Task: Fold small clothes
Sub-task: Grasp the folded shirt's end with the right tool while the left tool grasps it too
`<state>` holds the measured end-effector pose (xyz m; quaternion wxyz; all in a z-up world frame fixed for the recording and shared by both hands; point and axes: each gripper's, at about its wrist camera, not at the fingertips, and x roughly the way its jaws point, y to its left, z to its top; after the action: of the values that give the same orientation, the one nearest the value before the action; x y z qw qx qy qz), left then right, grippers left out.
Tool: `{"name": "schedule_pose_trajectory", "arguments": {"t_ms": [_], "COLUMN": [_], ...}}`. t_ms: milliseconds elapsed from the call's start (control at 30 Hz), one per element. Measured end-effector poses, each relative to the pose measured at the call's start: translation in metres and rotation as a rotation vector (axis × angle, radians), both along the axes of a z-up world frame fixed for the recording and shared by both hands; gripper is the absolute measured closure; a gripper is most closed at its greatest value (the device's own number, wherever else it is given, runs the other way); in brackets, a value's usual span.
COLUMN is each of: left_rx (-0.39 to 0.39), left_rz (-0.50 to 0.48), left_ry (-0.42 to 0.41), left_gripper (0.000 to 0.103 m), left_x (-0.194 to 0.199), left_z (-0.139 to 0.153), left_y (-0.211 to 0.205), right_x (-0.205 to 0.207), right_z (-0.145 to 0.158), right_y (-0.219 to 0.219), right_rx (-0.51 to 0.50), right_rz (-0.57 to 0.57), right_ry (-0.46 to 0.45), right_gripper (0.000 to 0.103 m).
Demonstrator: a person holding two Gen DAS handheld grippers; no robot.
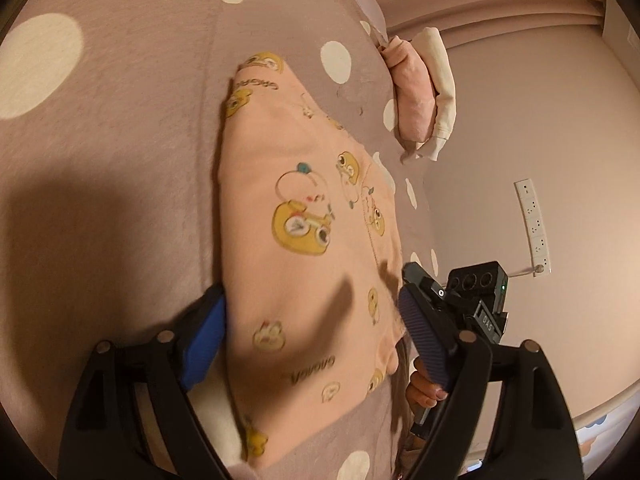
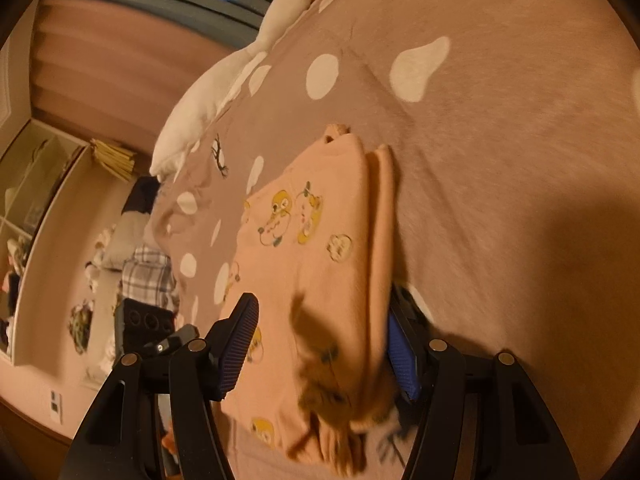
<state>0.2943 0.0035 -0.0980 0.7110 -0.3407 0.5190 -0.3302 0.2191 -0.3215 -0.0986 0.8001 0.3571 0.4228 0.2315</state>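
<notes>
The peach cartoon-print garment (image 1: 304,216) is laid folded on the dotted bedspread (image 1: 120,120), straddled at its near end by the left gripper (image 1: 316,332) and the right gripper (image 2: 320,344), both with jaws released, pads just beside its folded edges, nothing clamped.

A soft, matt peach knit garment (image 1: 304,248) printed with cartoon figures is laid on a napped, matt mauve bedspread (image 1: 120,128) with white spots, flanked by ribbed blue rubbery pads (image 1: 202,344) set in smooth black plastic gripper fingers.
</notes>
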Motion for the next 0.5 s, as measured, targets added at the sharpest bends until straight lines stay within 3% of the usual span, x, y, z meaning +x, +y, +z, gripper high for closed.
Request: {"name": "schedule_pose_trajectory", "arguments": {"t_ms": [400,500], "left_rx": [0.034,0.034], "left_rz": [-0.033,-0.027], "left_ry": [-0.033,-0.037], "left_gripper": [0.018,0.02], "left_x": [0.015,0.014], "left_z": [0.0,0.0], "left_y": [-0.021,-0.018], "right_x": [0.017,0.017], "right_z": [0.0,-0.001], "right_y": [0.012,0.012], "right_rx": [-0.02,-0.036], "right_rz": [0.024,0.015], "right_ry": [-0.04,-0.04], "right_gripper": [0.042,0.047]}}
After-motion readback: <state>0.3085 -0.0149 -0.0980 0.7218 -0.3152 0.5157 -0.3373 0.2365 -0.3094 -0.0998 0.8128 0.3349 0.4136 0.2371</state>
